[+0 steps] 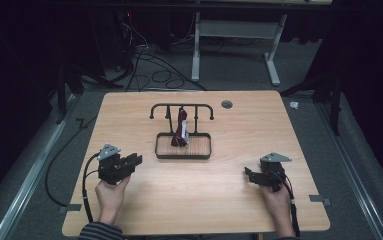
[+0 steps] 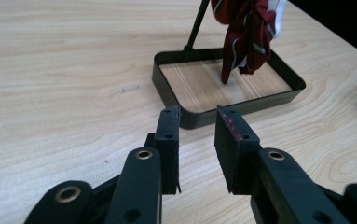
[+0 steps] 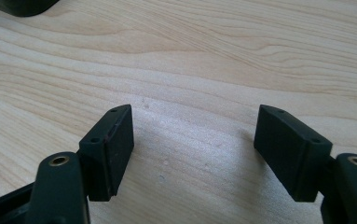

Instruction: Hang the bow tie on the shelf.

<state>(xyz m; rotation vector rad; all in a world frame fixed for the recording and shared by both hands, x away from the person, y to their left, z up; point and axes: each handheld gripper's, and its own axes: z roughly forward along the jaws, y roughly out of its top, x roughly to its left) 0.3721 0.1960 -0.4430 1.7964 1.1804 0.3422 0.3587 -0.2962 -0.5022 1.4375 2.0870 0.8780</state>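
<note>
Jaws, left: left gripper [image 2: 197, 149] has a narrow gap between its black jaws, nothing between them; one pad [image 2: 234, 144] shows a reddish smear along its top edge; jaws point at the near wall of the tray.
Jaws, right: right gripper [image 3: 195, 154] has its jaws wide apart, nothing held; bare wood between and under them.
Left gripper, high view: left gripper [image 1: 129, 162] sits at the near left of the tabletop, held from below by the left hand [image 1: 110, 195]; grey three-cornered plate on top; black cable loops off to the table's left edge; striped sleeve at the wrist.
Right gripper, high view: right gripper [image 1: 251, 175] sits at the near right, held by the right hand [image 1: 278, 200]; grey plate on top; cable trails back along the forearm.
Tabletop: light wood tabletop [image 1: 239, 130], rounded corners; a small round grommet [image 1: 227, 104] near the far edge.
Tray: black rectangular tray [image 1: 183, 155] with a wood floor, near mid-table, between the two grippers and farther out; tray [image 2: 167, 91] lies just beyond the left jaws.
Rack: black rack [image 1: 182, 106] with hooked ends rises from the tray's far side.
Cloth: dark red cloth [image 1: 181, 131] with pale stripes hangs from the rack, its lower end over the tray floor; cloth [image 2: 246, 35] is bunched and knotted; whether it touches the floor, cannot tell.
Surroundings: grey floor with cables [image 1: 154, 70] beyond the table; legs of a white frame [image 1: 274, 55] farther back.
</note>
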